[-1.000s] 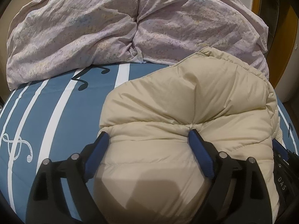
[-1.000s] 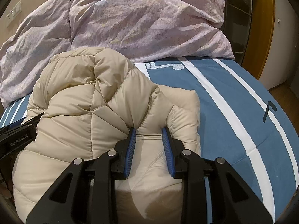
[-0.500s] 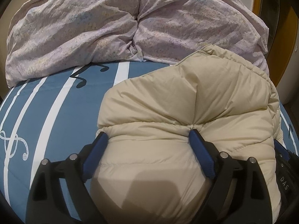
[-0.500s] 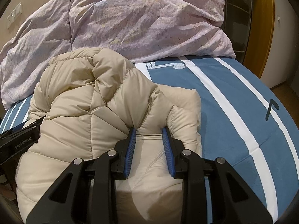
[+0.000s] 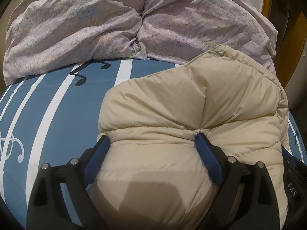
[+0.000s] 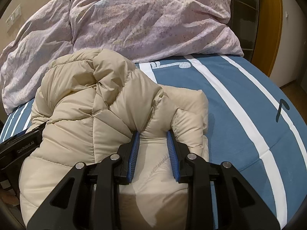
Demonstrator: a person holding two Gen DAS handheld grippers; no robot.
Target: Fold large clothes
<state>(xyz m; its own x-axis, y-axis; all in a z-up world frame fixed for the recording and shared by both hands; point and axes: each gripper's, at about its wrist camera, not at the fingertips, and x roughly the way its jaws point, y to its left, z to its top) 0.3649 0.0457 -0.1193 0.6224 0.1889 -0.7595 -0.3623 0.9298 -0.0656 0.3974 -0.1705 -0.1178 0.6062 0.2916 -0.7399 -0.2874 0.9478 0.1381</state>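
From your left wrist, the left gripper (image 5: 151, 140) stands wide, clamped across a thick roll of the beige quilted puffer jacket (image 5: 201, 105), which runs ahead and rightward on the blue striped bed sheet (image 5: 57, 105).

From your right wrist, the right gripper (image 6: 153, 134) pinches a narrower fold; the near hem is cut off.

Beige quilted jacket (image 5: 191, 111) at centre; blue bedsheet (image 6: 239, 103) with white stripes (and music notes); lilac speckled duvet (image 5: 134, 19) at twelve o'clock.

Black tool (image 6: 152, 135), blue ribbed pads (image 6: 134, 153), silver screws
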